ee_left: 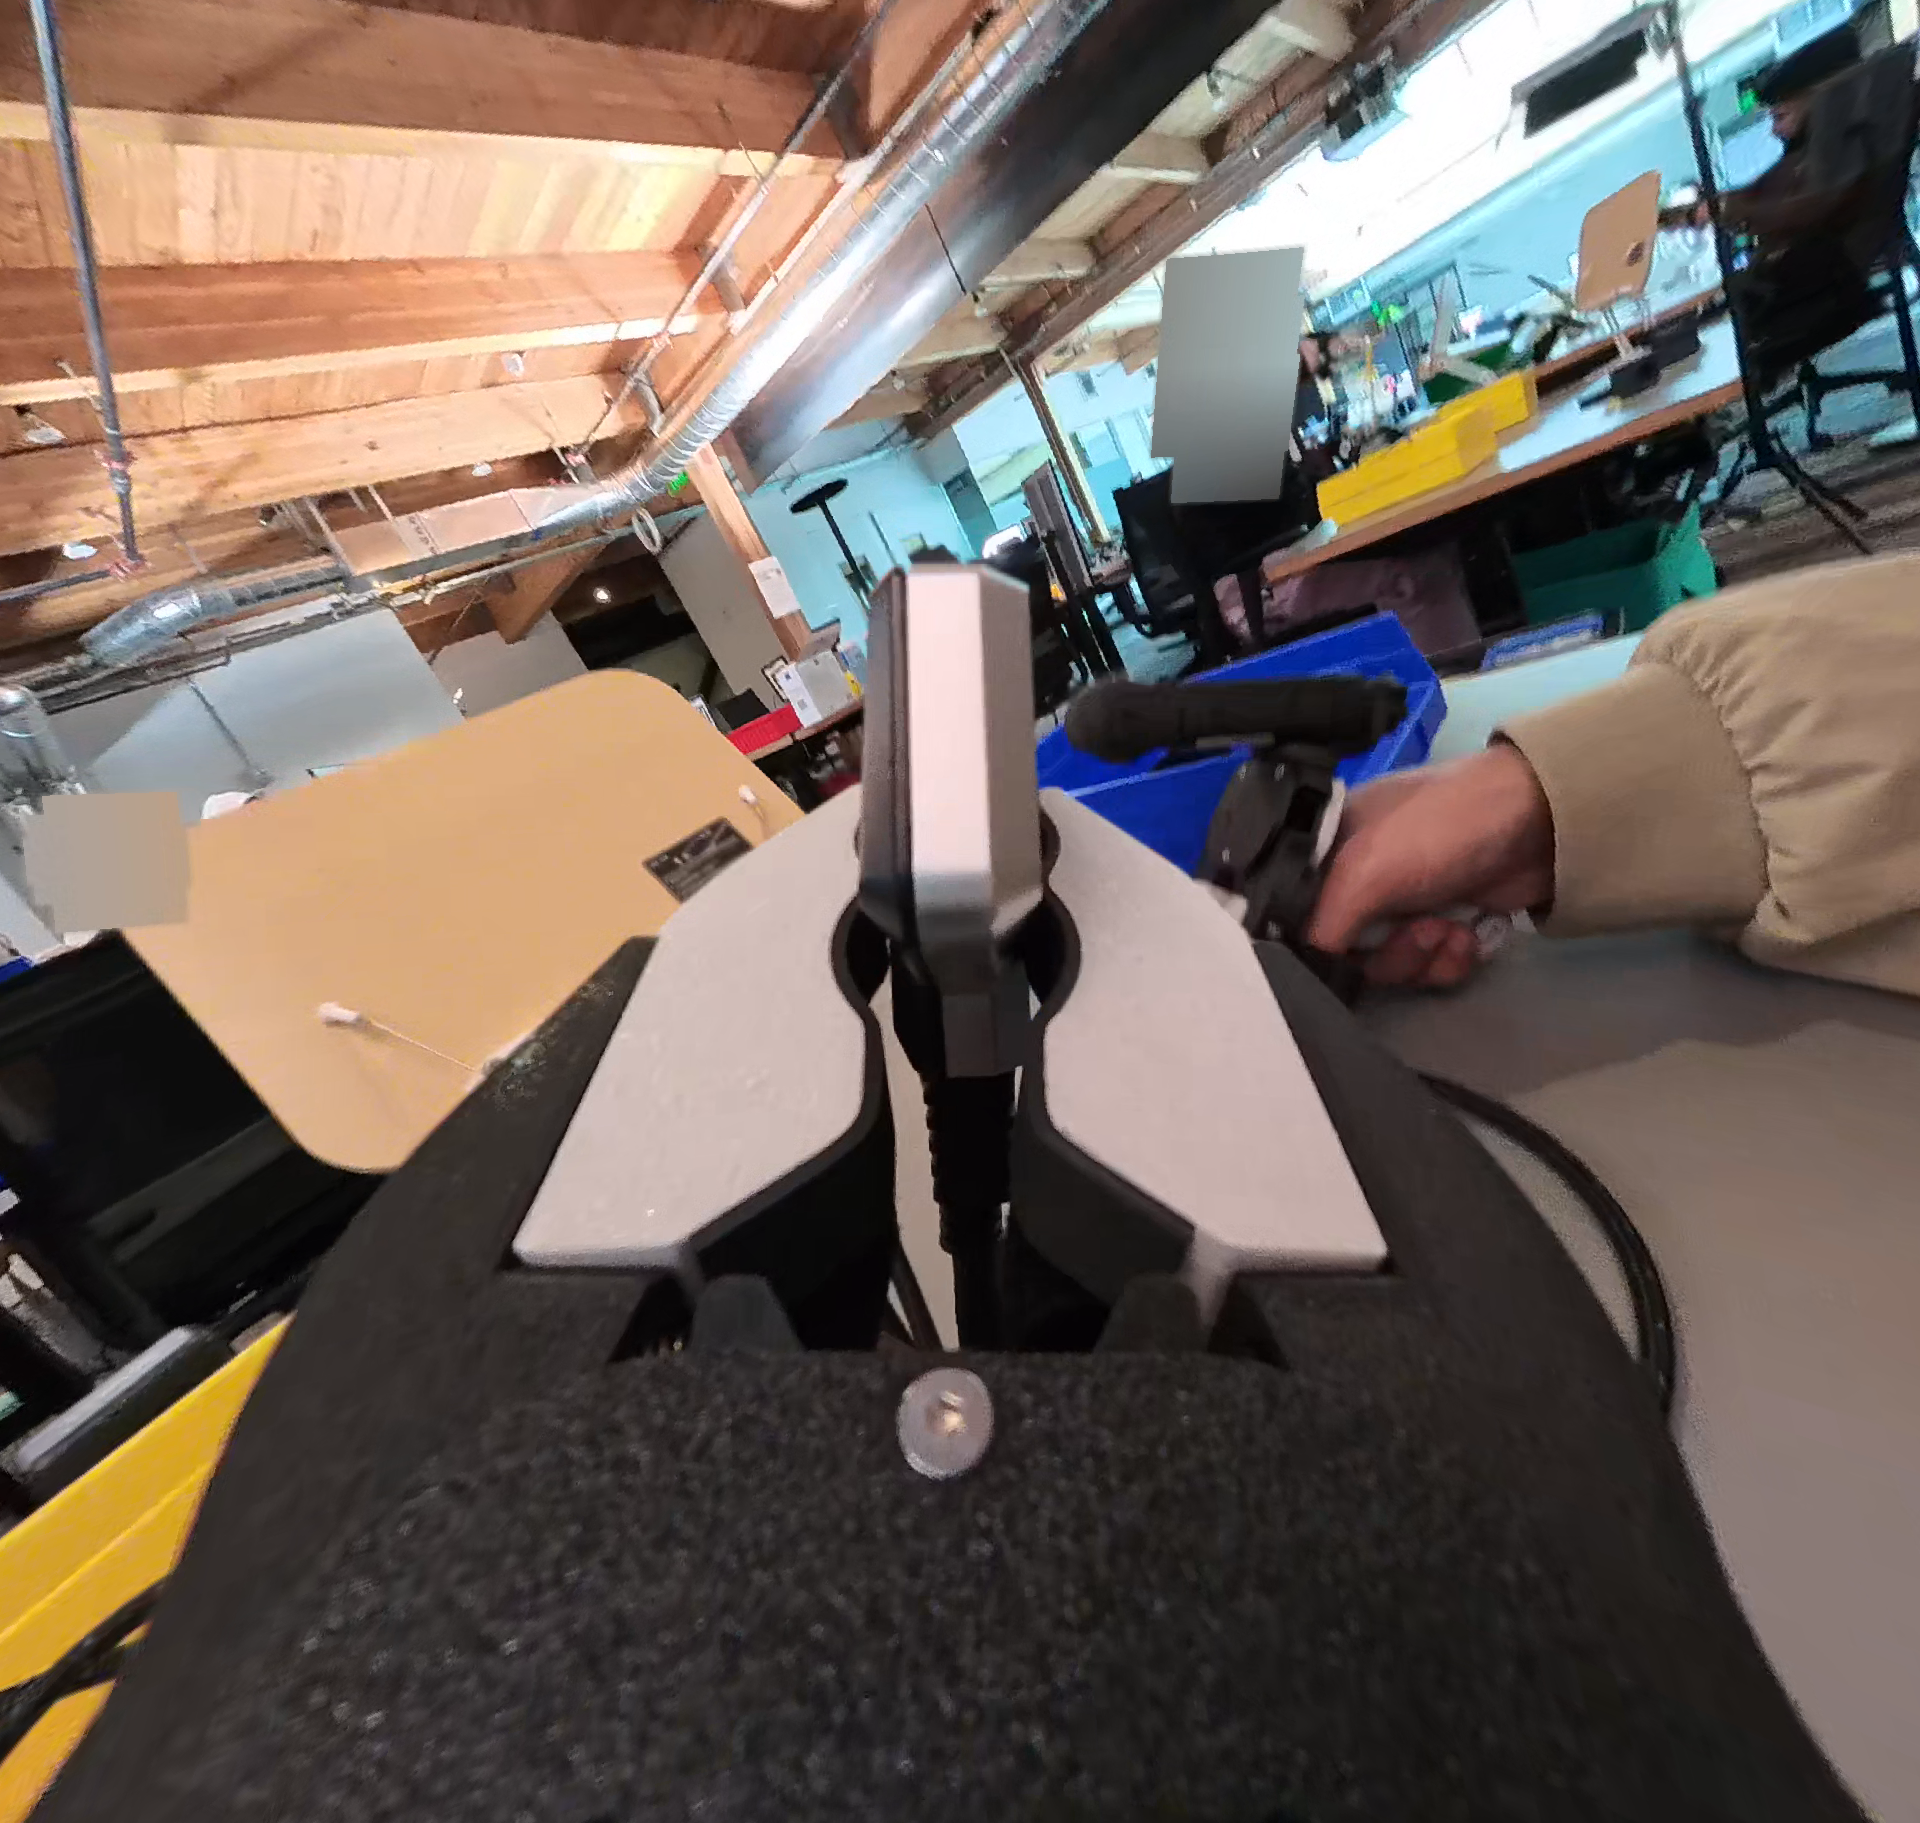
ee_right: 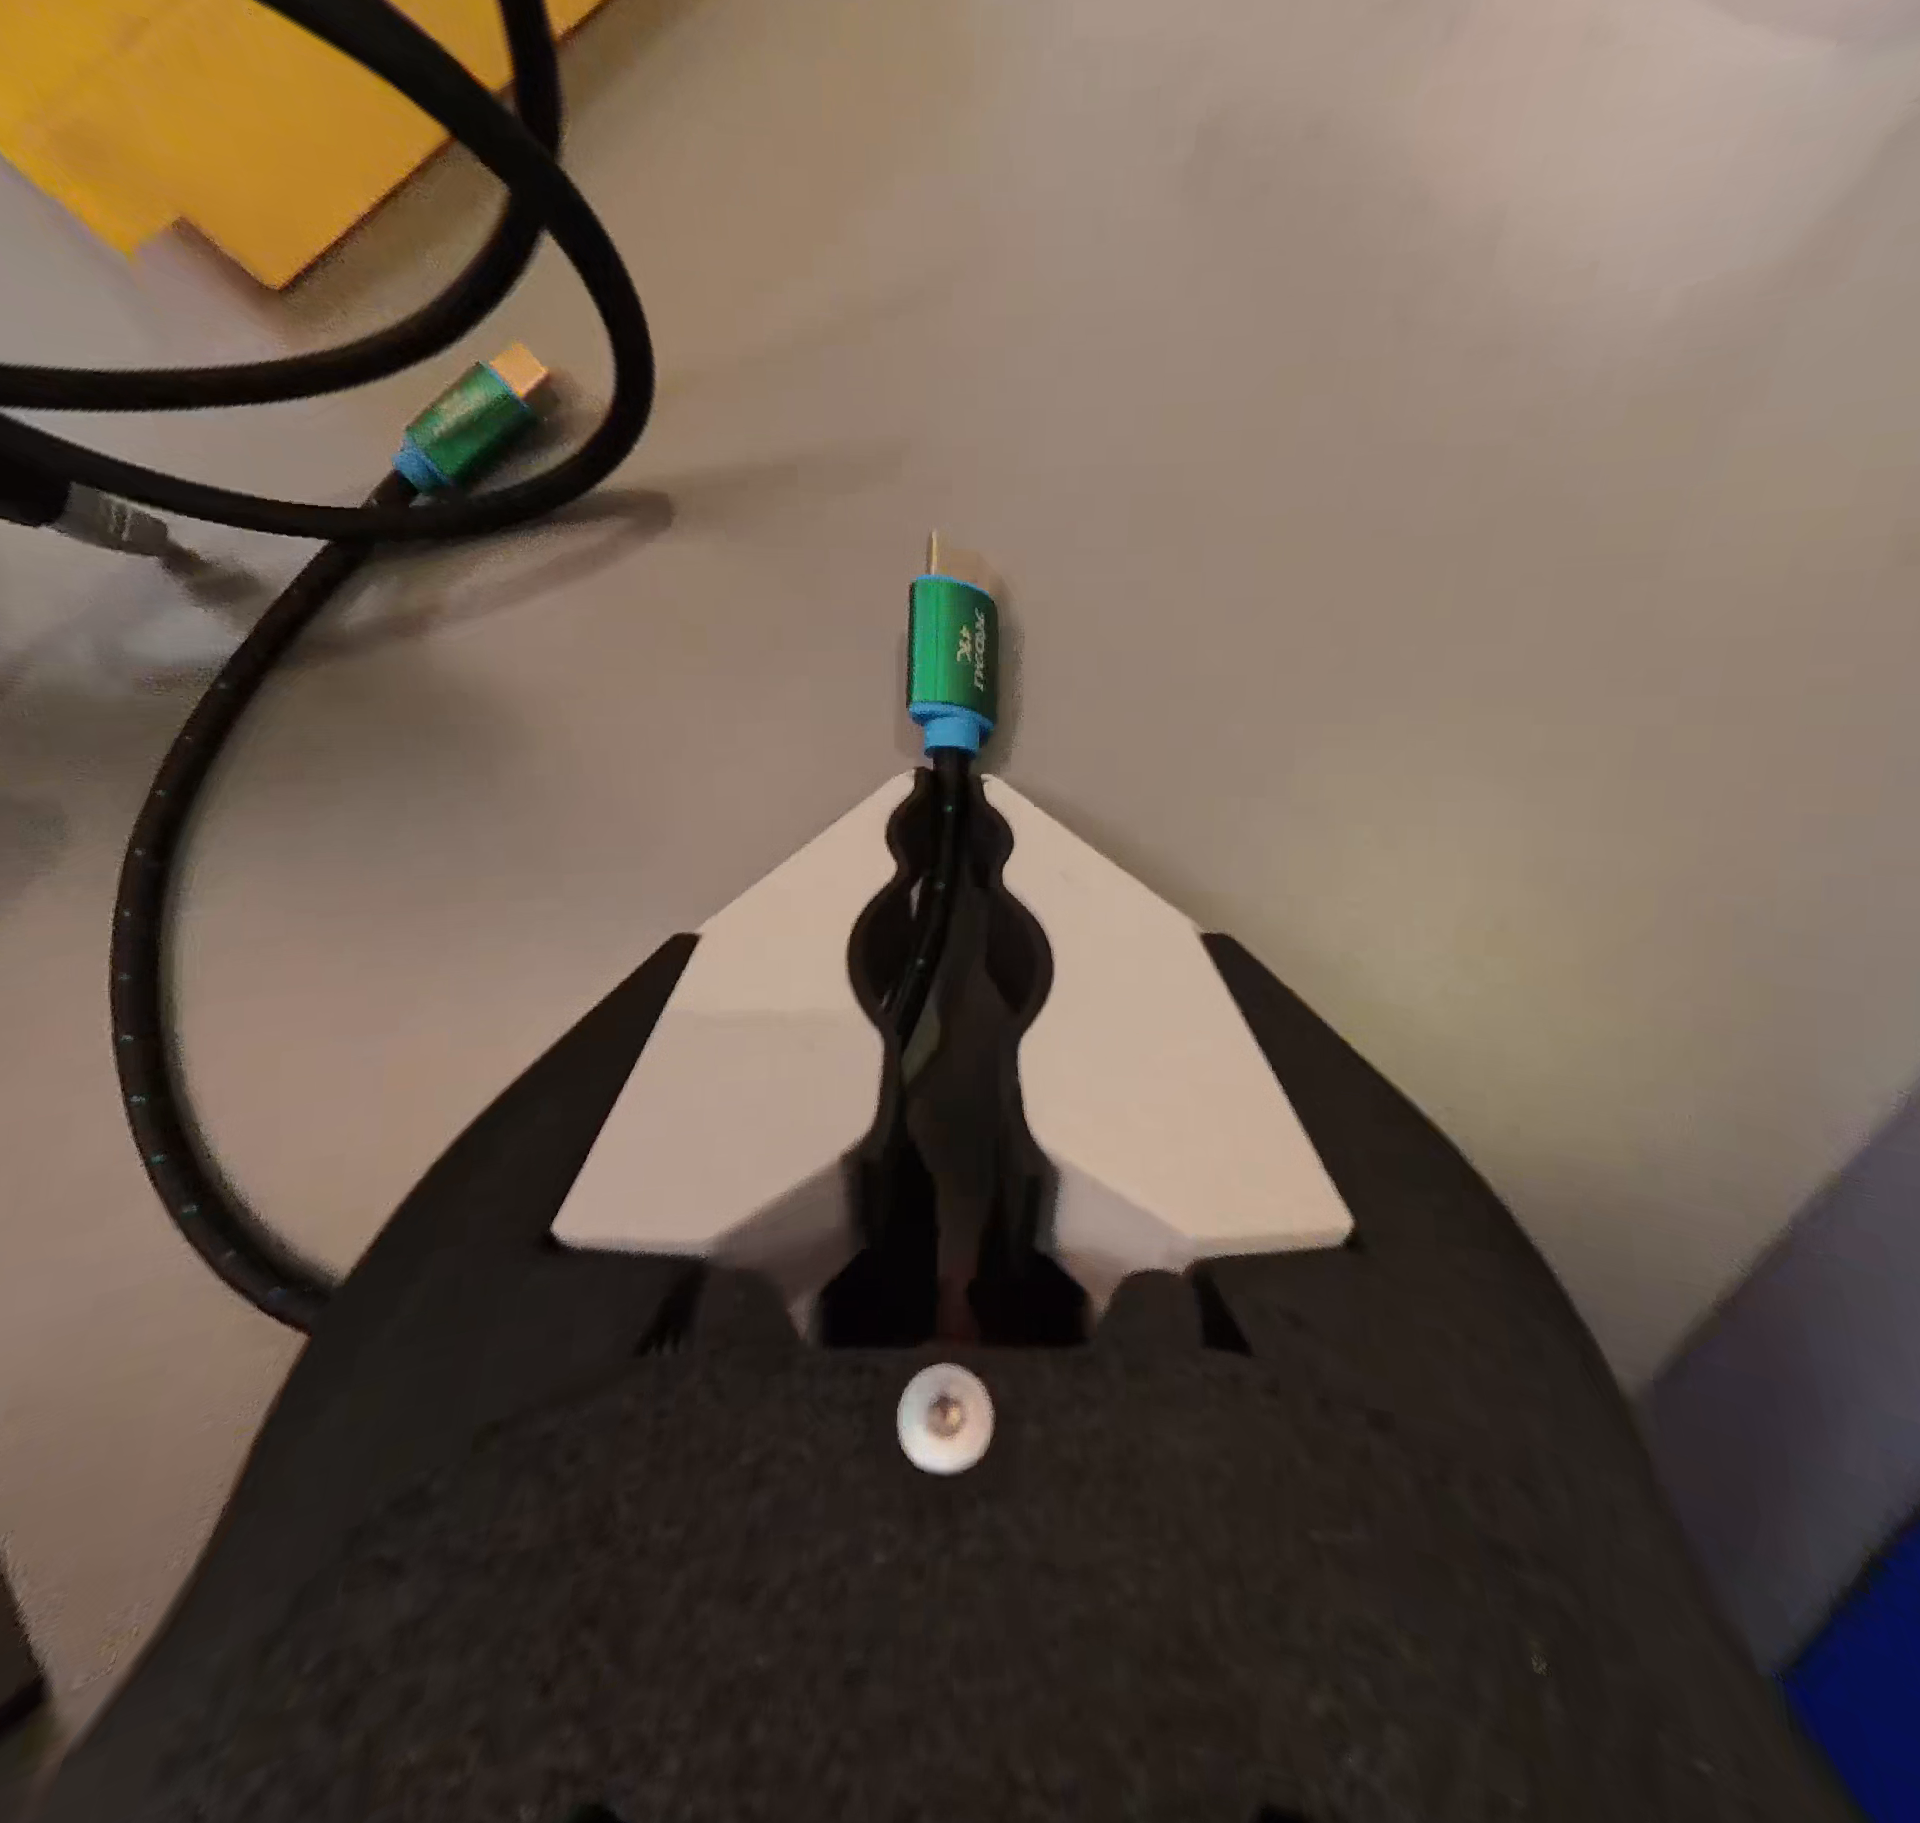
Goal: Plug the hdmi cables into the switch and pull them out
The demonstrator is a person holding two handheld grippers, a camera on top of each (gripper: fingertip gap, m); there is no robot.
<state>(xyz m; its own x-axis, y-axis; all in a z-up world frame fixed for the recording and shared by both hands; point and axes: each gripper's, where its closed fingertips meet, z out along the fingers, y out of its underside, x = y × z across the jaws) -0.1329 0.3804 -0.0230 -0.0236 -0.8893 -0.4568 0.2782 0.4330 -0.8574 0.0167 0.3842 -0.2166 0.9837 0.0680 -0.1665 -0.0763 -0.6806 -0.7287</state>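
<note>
In the left wrist view my left gripper (ee_left: pixel 951 900) is shut on the switch (ee_left: pixel 951 734), a slim grey metal box with a black side, held on edge and pointing up off the table. A black cable with a ribbed strain relief (ee_left: pixel 961 1150) hangs from its near end between the fingers. In the right wrist view my right gripper (ee_right: pixel 948 781) is shut on a black HDMI cable just behind its green plug (ee_right: pixel 951 651) with a blue collar. The plug sticks out past the fingertips above the grey table (ee_right: pixel 1351 423). A second green plug (ee_right: pixel 473 423) lies loose at the left.
Black cables (ee_right: pixel 177 838) loop over the table's left side beside a yellow flat object (ee_right: pixel 208 90). The left wrist view shows a hand (ee_left: pixel 1434 869) holding the other gripper, a blue bin (ee_left: pixel 1195 765) behind it, a tan board (ee_left: pixel 416 921) and a yellow bin (ee_left: pixel 94 1545) at the left. The left gripper's tips are roughly 25 cm from the right gripper's.
</note>
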